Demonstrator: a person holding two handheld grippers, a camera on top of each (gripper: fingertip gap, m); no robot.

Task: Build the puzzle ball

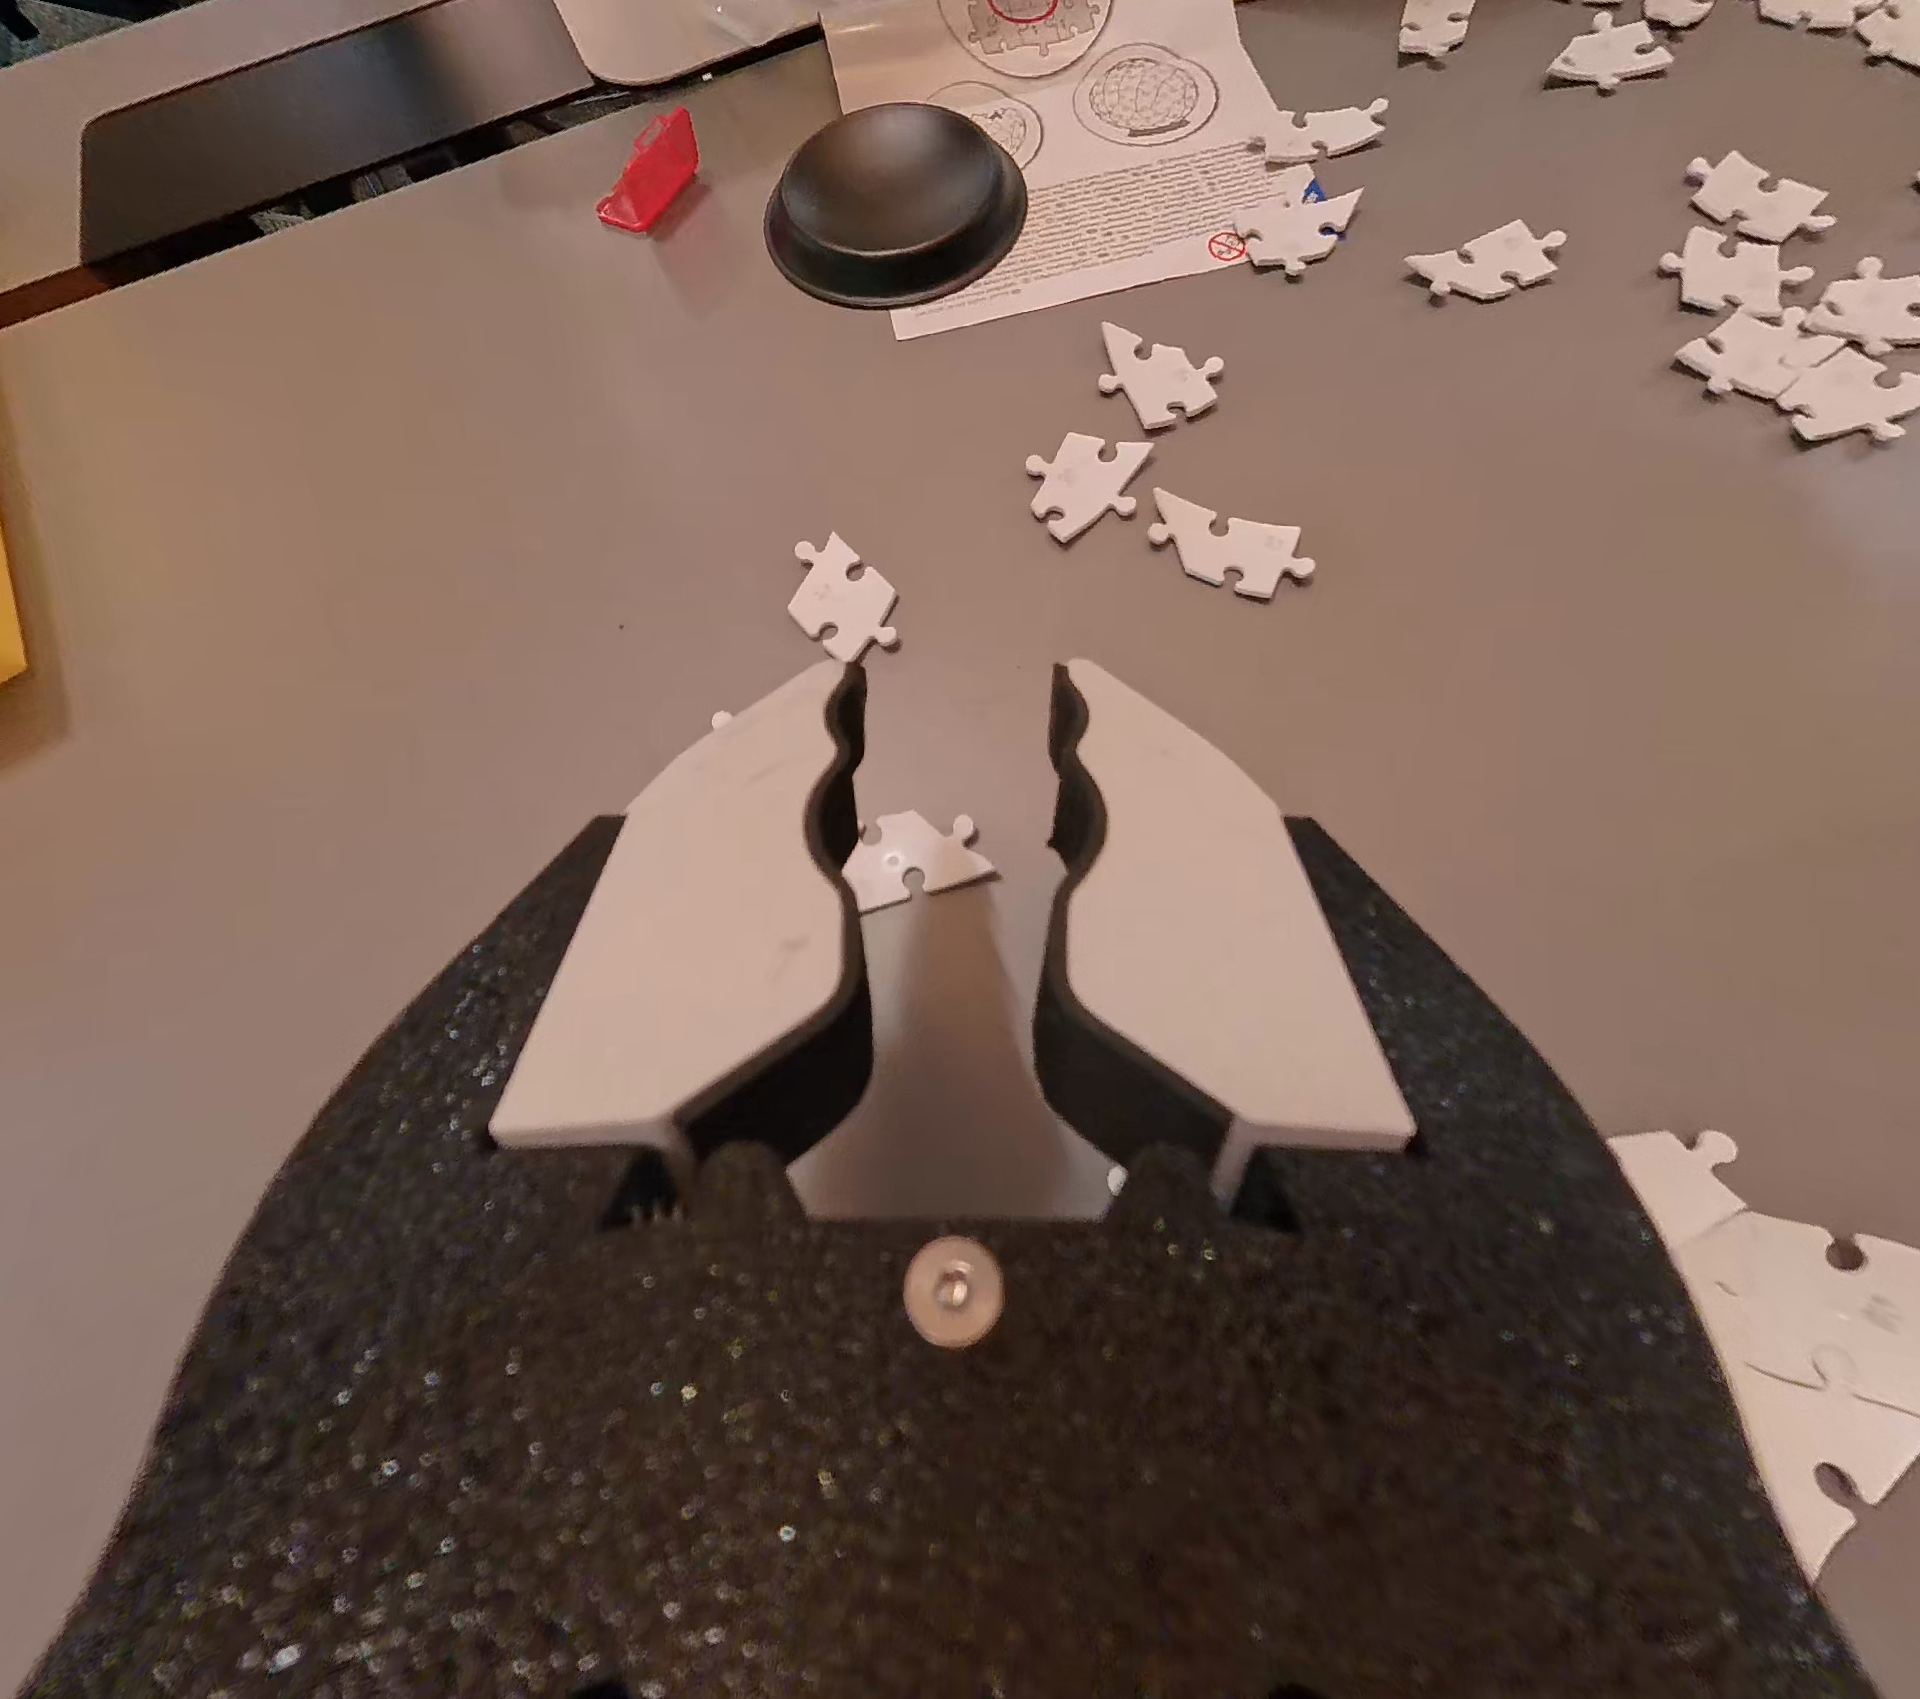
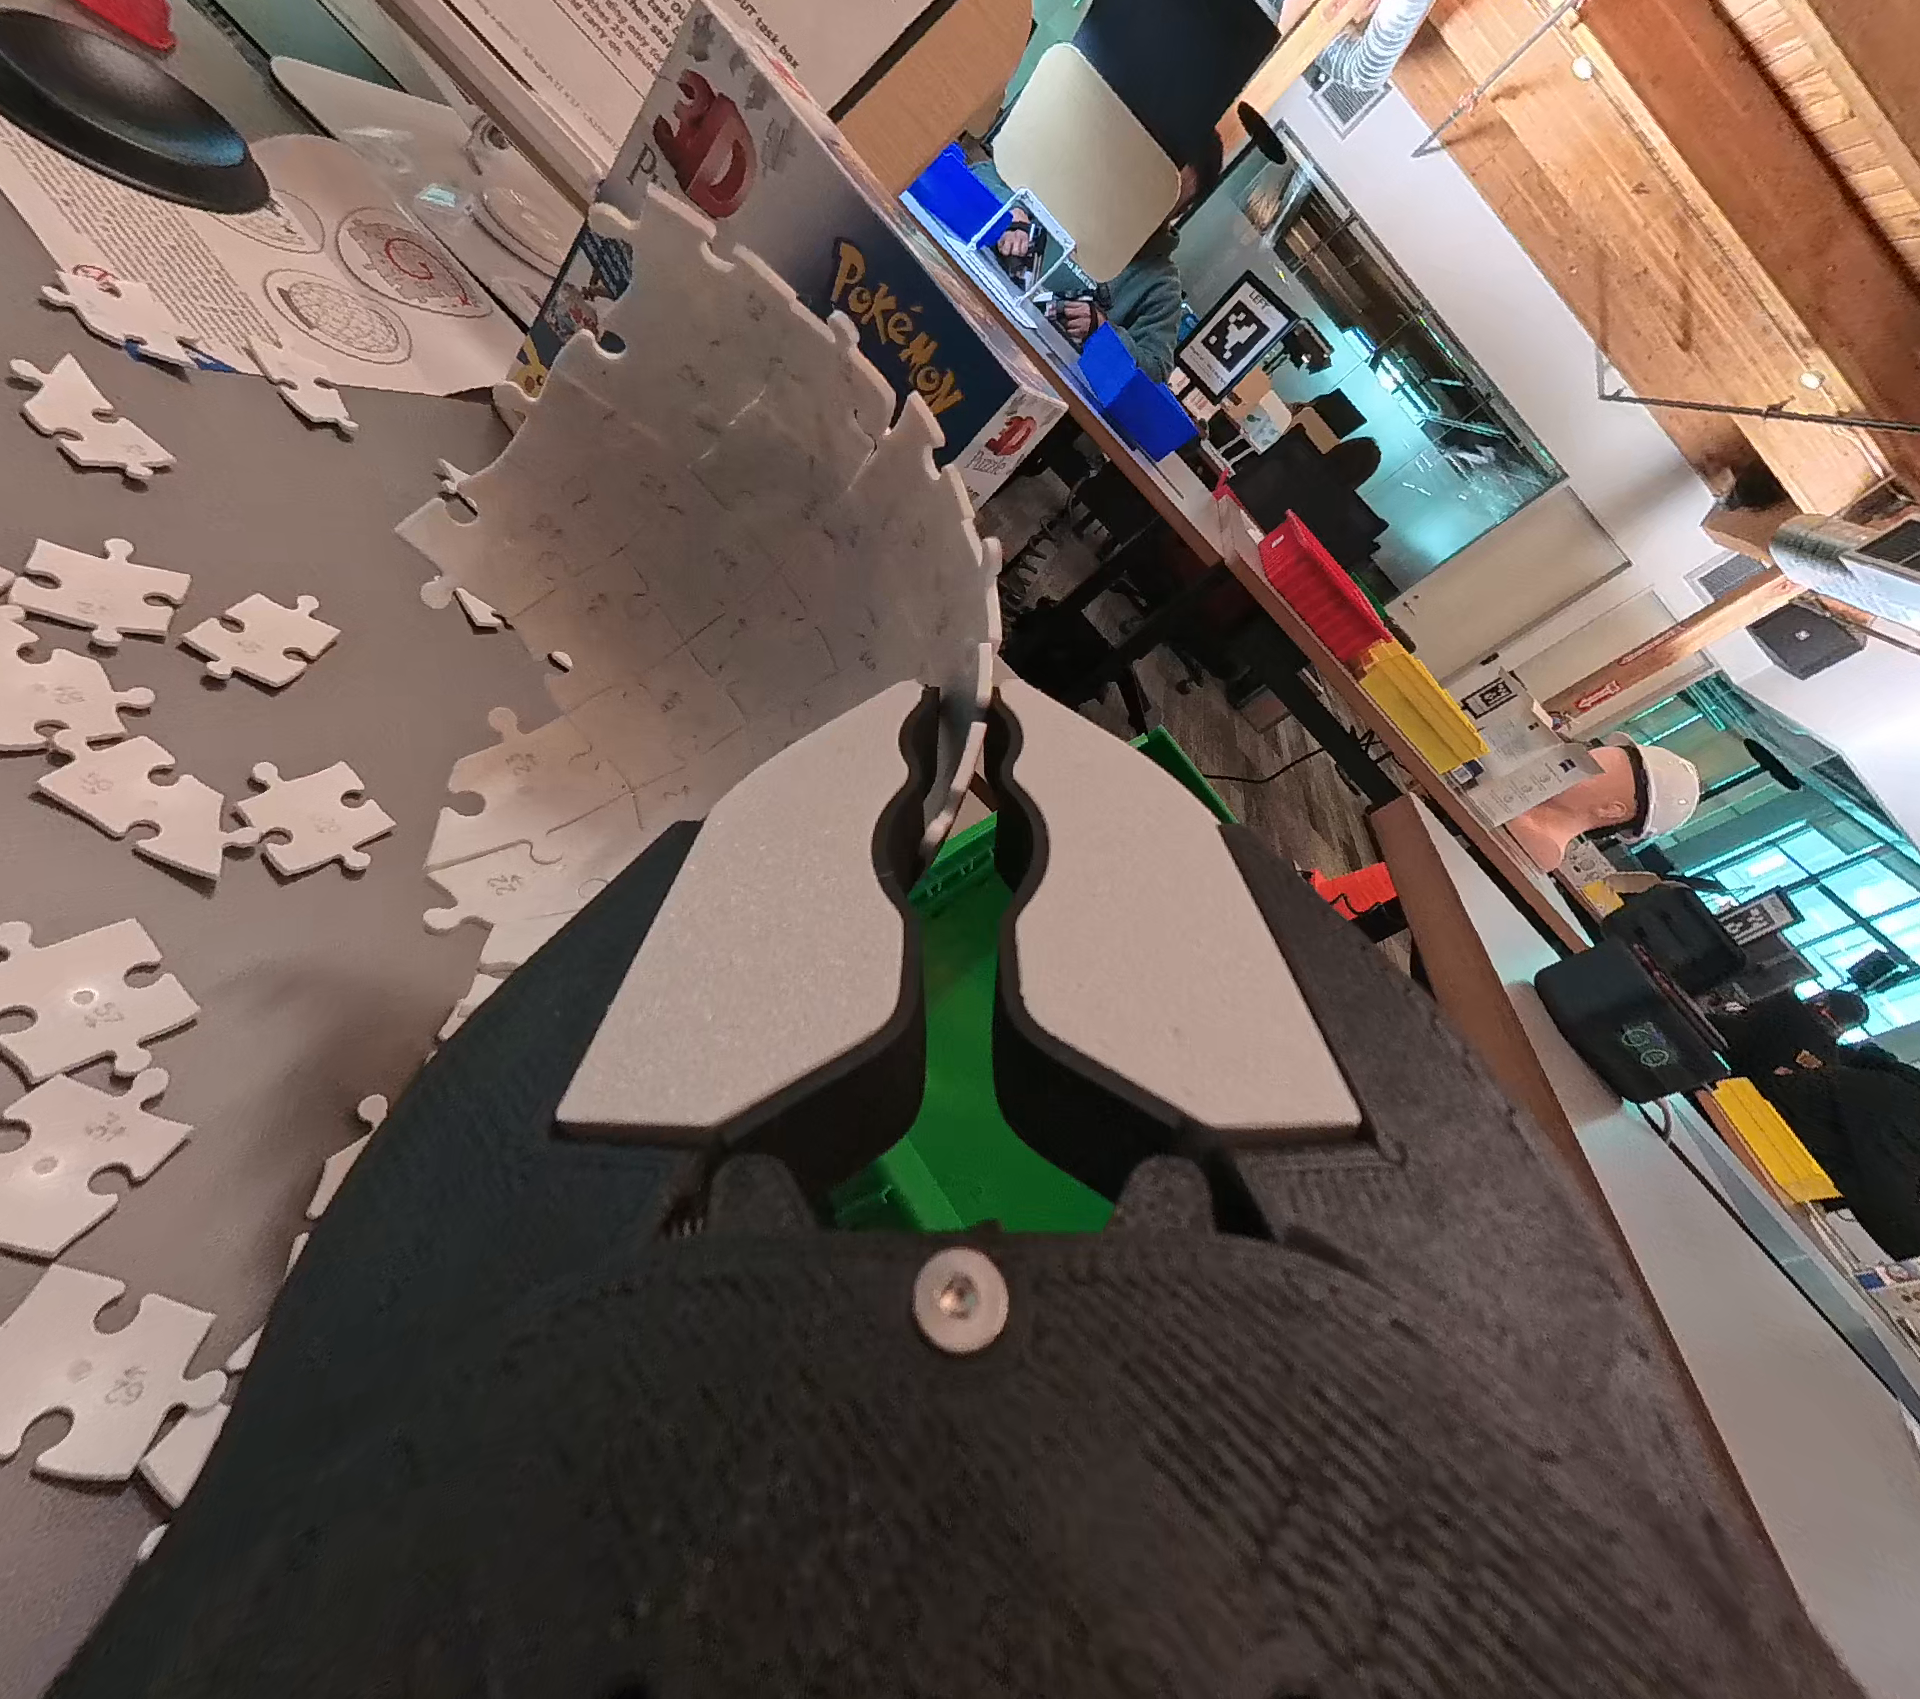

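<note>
Left wrist view: empty black dish point(image 1: 896, 200)

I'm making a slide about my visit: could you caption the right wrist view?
Right tool grips the edge of a curved white assembled puzzle section, loose pieces on the grey table.

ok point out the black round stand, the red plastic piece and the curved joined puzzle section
black round stand point(image 1: 896, 207), left wrist view, its dished top
red plastic piece point(image 1: 652, 186), left wrist view, its middle
curved joined puzzle section point(image 2: 717, 527), right wrist view, its white inner face
</note>
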